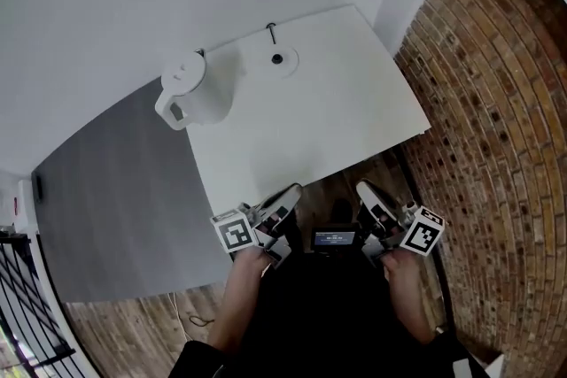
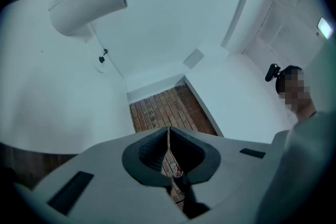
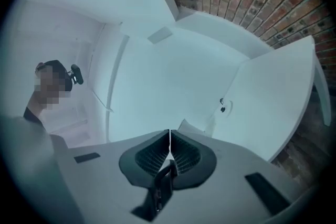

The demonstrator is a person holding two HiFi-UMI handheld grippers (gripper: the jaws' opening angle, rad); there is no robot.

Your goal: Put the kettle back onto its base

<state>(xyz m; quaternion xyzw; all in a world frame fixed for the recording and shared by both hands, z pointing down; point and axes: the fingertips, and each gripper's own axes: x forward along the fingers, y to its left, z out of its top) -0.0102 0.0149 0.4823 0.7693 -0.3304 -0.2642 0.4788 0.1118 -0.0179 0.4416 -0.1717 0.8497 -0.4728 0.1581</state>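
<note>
The white electric kettle (image 1: 193, 89) stands at the far left corner of the table (image 1: 354, 111), handle facing the near left. It is off its round base (image 1: 277, 59), which lies near it on the right. Short of the table's near edge, the left gripper (image 1: 285, 195) has its jaws pressed together on nothing, and so has the right gripper (image 1: 365, 190). A good approach probably means spreading the jaws first, then meeting the handle squarely, so the kettle lifts upright.
</note>
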